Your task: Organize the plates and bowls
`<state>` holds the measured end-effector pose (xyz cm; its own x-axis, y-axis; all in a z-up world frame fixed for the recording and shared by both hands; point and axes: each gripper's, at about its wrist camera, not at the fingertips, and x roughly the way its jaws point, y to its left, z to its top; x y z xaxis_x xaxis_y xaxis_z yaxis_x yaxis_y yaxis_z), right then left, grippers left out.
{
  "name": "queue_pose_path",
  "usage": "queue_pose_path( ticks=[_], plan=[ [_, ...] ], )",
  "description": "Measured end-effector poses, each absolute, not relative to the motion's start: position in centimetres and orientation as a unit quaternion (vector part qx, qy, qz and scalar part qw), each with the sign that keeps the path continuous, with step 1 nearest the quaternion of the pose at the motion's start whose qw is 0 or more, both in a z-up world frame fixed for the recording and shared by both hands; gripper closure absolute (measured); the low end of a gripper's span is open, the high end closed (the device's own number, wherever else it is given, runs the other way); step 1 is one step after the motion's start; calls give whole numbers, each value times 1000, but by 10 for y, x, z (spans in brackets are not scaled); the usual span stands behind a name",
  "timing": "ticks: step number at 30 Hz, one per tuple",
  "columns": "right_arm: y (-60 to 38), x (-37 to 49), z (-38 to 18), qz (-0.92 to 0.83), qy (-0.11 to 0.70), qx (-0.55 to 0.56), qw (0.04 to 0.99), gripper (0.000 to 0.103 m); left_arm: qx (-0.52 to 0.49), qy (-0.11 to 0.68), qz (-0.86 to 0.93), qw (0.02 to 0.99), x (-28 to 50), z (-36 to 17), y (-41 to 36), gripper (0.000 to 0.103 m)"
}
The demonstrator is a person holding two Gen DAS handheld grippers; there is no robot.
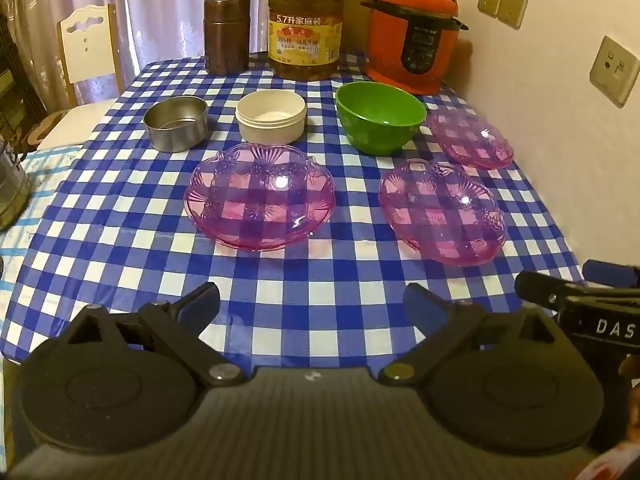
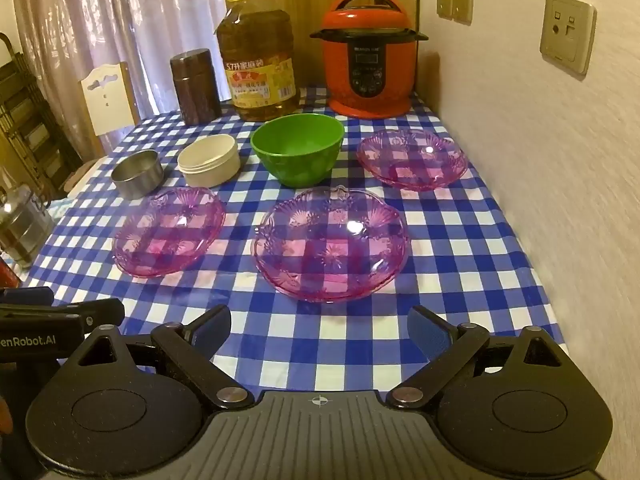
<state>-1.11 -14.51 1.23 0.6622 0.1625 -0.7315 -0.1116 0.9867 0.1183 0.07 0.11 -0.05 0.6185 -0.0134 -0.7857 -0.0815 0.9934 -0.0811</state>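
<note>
Three clear pink plates lie apart on the checked tablecloth: a left one, a middle one and a far right one. Behind them stand a steel bowl, a white bowl and a green bowl. My left gripper is open and empty, hovering short of the left plate. My right gripper is open and empty, just short of the middle plate.
At the back stand a brown canister, a large oil bottle and a red pressure cooker. A wall runs along the table's right edge. A chair and a steel container are at the left.
</note>
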Motion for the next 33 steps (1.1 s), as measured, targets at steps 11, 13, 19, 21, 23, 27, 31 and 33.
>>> queue_pose_path(
  ticks=[11, 13, 19, 21, 23, 27, 31, 33],
  plan=[
    [-145, -12, 12, 76, 404, 34, 911, 9, -56, 427, 19, 903, -1, -1, -4, 6],
    [-146, -12, 12, 76, 403, 34, 911, 9, -55, 427, 20, 902, -1, 0, -6, 7],
    [-146, -12, 13, 76, 404, 32, 911, 9, -53, 428, 16, 902, -1, 1, -4, 7],
    [-146, -12, 13, 75, 404, 31, 911, 9, -54, 428, 17, 902, -1, 1, -4, 7],
    [-146, -12, 13, 75, 403, 32, 911, 9, -54, 427, 17, 902, -1, 1, -5, 7],
    [-147, -12, 13, 76, 404, 31, 911, 9, -54, 427, 16, 902, -1, 0, -8, 7],
    [-147, -11, 13, 75, 404, 31, 911, 9, -55, 427, 16, 902, -1, 1, -8, 7],
    [-147, -11, 13, 75, 403, 31, 911, 9, -54, 427, 17, 903, -1, 1, -8, 7]
  ],
)
